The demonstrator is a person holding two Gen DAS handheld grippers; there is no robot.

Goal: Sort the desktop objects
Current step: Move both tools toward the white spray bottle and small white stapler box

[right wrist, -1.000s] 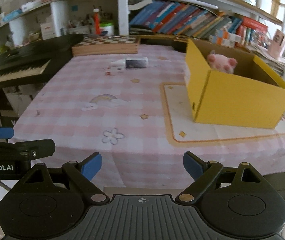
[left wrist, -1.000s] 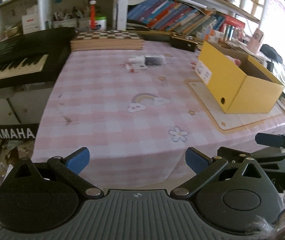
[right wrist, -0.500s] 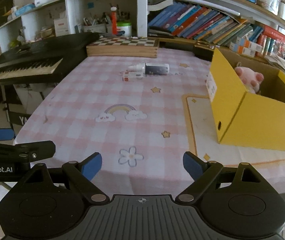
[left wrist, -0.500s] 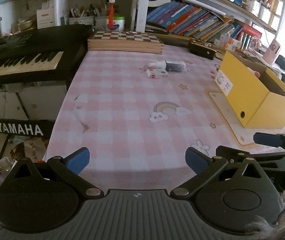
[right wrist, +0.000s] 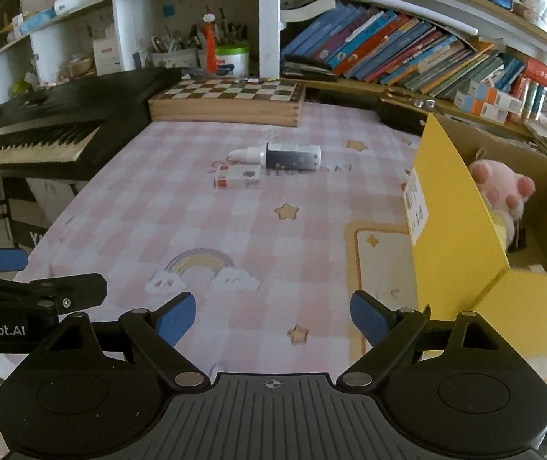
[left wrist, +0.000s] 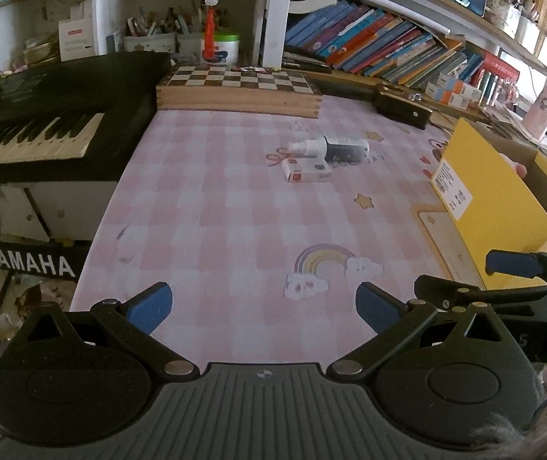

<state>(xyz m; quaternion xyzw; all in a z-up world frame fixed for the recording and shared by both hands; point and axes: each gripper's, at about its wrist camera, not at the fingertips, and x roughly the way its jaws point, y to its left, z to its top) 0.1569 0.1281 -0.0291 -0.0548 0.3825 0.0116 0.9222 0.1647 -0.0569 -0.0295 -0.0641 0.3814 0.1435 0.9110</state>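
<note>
Both sets of fingers, left gripper (left wrist: pixel 263 304) and right gripper (right wrist: pixel 273 316), gape wide and hold nothing. The dropper bottle (right wrist: pixel 286 155) and small box (right wrist: pixel 239 177) lie touching at twelve o'clock on the bench (right wrist: pixel 204 214), unobstructed. The yellow box (right wrist: pixel 465 237) stands at three o'clock, the chessboard (right wrist: pixel 231 96) behind.

Both wrist views face down-forward over the shared tablecloth (left wrist: pixel 235 211).

A lived-in home study or child's room: a desk (right wrist: pixel 181 207) under a pink checked cloth printed with rainbows and stars, a Yamaha keyboard (left wrist: pixel 35 130) alongside, a wooden chessboard (right wrist: pixel 231 101) at the back, and white shelves crowded with leaning books (right wrist: pixel 396 57), pen pots (right wrist: pixel 175 51) and small boxes.
</note>
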